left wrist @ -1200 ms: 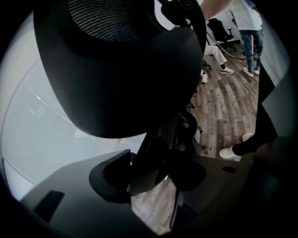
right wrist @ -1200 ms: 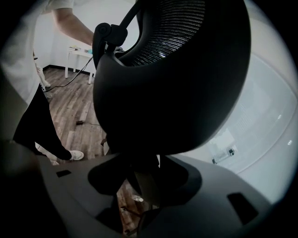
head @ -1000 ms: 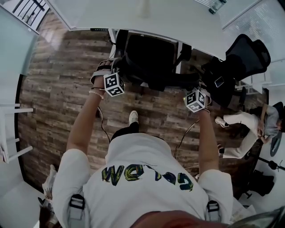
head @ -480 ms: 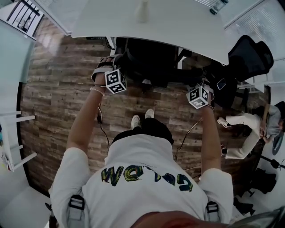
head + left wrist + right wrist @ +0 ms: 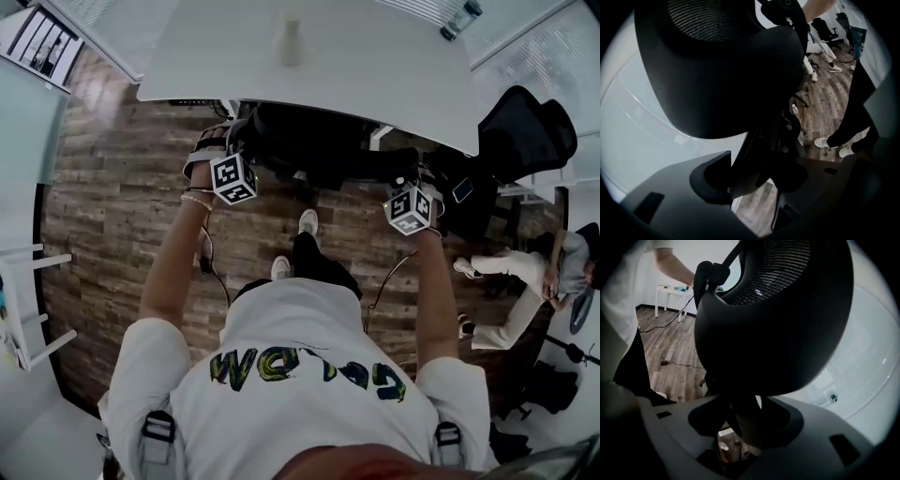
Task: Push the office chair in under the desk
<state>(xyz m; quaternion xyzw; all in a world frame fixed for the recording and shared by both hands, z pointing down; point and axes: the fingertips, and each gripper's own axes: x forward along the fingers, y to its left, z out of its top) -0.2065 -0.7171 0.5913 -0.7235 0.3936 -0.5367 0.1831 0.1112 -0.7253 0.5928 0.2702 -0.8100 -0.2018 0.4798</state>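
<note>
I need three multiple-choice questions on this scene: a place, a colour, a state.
1. Where is the office chair? A. partly under the desk B. on the desk C. tipped on its side
2. What colour is the desk top? A. black B. white C. red
3. The right gripper is: A. empty B. holding a cable C. closed on the chair
Key: 1 A, the desk edge hides part of it; 2 B, it looks white in the head view; 3 C, the right gripper view shows a chair part clamped between the jaws.
</note>
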